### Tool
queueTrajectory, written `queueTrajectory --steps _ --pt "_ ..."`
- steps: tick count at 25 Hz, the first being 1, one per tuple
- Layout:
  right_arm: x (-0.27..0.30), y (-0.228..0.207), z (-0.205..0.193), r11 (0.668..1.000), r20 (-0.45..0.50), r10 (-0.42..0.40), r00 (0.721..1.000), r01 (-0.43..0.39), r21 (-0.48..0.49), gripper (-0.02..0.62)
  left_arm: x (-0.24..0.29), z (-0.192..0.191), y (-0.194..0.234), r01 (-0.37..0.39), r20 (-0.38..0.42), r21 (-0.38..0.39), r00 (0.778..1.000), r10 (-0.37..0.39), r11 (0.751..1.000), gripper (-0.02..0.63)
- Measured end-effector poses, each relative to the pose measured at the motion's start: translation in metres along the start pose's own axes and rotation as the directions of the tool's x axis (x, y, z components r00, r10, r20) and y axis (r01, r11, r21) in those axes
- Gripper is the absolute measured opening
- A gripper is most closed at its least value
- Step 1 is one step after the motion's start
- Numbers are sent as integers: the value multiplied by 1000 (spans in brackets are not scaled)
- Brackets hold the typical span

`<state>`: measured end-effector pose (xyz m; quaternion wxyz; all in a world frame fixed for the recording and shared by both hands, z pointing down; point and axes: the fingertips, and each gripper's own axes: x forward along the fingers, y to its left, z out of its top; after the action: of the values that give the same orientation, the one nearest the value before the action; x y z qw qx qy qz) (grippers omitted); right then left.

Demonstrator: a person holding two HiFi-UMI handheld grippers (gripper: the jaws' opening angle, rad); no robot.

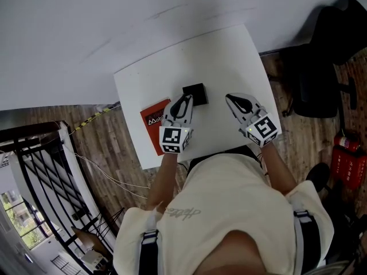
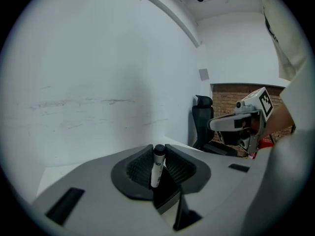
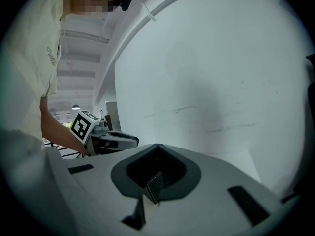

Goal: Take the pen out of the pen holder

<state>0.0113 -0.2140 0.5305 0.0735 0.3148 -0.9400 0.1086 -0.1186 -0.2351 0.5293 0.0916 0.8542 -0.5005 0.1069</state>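
Left claw (image 1: 184, 100) grips the pen (image 2: 157, 164) upright by the black holder (image 1: 195, 93) on the desk (image 1: 229, 56); right claw (image 1: 230, 99) closed, empty, off to the side

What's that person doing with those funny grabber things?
A person at a white table holds a gripper in each hand. The left gripper has its jaws shut on a pen, held upright, close to the black pen holder. The right gripper hangs nearby, jaws together and empty. A red book lies at the table's left edge.
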Motion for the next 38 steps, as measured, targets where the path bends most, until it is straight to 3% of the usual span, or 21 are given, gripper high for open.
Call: queueTrajectory --steps 17,38 --pt "-7 25 24 999 63 28 998 -25 -46 8 -43 38 1 -36 100 22 994 34 999 86" --pt "23 79 56 974 65 173 983 -161 -158 8 -134 26 54 -250 158 -43 954 254 967 86"
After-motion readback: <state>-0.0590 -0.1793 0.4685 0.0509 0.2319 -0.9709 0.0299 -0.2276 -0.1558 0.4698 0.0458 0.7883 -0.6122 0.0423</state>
